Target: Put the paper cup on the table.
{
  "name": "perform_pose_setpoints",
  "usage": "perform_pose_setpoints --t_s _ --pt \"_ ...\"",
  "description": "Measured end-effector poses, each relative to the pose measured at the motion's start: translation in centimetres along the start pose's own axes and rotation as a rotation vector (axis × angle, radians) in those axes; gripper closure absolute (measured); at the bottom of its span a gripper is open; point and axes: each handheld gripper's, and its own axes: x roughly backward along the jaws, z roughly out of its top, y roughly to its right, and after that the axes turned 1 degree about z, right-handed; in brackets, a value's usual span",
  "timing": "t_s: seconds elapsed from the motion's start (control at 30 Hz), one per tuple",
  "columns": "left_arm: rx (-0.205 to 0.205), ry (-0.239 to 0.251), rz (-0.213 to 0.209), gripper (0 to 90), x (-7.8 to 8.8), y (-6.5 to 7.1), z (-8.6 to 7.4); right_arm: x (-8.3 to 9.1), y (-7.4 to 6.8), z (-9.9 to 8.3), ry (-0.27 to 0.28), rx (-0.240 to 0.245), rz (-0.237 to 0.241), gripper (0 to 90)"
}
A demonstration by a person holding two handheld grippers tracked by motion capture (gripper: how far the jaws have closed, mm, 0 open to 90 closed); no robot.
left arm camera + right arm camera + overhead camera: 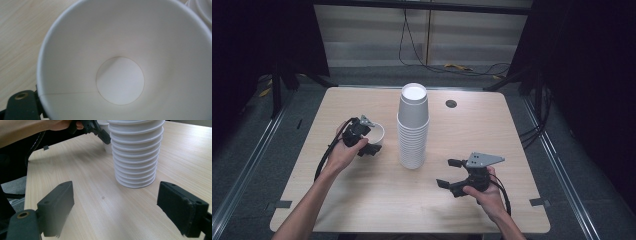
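- High view: tall stack of inverted white paper cups (413,127) at mid-table = landmark; single cup (377,134) upright just left of stack, apart from it, mouth up.
- Left gripper (364,141) at that cup, left of stack; one jaw seen at cup's rim in left gripper view (21,106), w/ camera looking straight down into cup interior (120,80). Jaws partly closed, appear to pinch cup wall at rim – grasping the single cup, judged; pad contact itself hidden.
- Rim pinch prob. chosen b/c thin wall gives a grip w/o crushing the body.
- Right gripper (451,174) right of and nearer than stack, well apart from it; jaws spread wide, nothing between – released, on standby.
- Right gripper view: pads (58,206) frame stack base (136,173), so aimed at stack, likely ready to steady or pull next cup.
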Motion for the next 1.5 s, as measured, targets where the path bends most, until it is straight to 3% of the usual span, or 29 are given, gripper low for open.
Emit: perform_pose_setpoints --t_s 0.23,0.53,0.67,0.77,1.0,1.2,1.33,1.43,1.5 --pt "0.02 0.04 -0.002 15.4 -0.1 -0.3 -1.2 0.0 0.0 0.0 0.0 -0.002 0.0 13.8" --pt "0.034 0.035 -0.005 15.6 -0.1 -0.3 -2.8 0.0 0.0 0.0 -0.003 -0.001 -0.001 13.8" --pt "0.067 0.07 -0.017 15.6 0.1 -0.4 -3.3 0.0 -0.1 0.0 -0.003 0.0 -0.001 13.8" --pt "0.067 0.082 -0.012 15.6 0.6 -0.4 -3.8 0.0 -0.1 0.0 -0.001 0.0 -0.004 13.8" --pt "0.129 0.145 -0.034 15.6 2.0 -0.4 -5.0 0.1 0.0 0.0 0.002 -0.005 -0.011 13.8" --pt "0.138 0.176 -0.072 15.6 3.1 -0.3 -5.9 0.2 0.1 -0.1 0.003 -0.009 -0.017 13.8" --pt "0.161 0.232 -0.08 15.7 3.7 0.1 -6.3 0.2 0.1 -0.1 0.002 -0.013 -0.019 13.8" --pt "0.186 0.274 -0.07 15.8 4.1 0.4 -6.6 0.2 0.2 -0.2 0.003 -0.012 -0.023 13.8" --pt "0.16 0.274 -0.052 15.8 4.5 0.6 -6.7 0.3 0.2 -0.2 0.006 -0.009 -0.025 13.8"
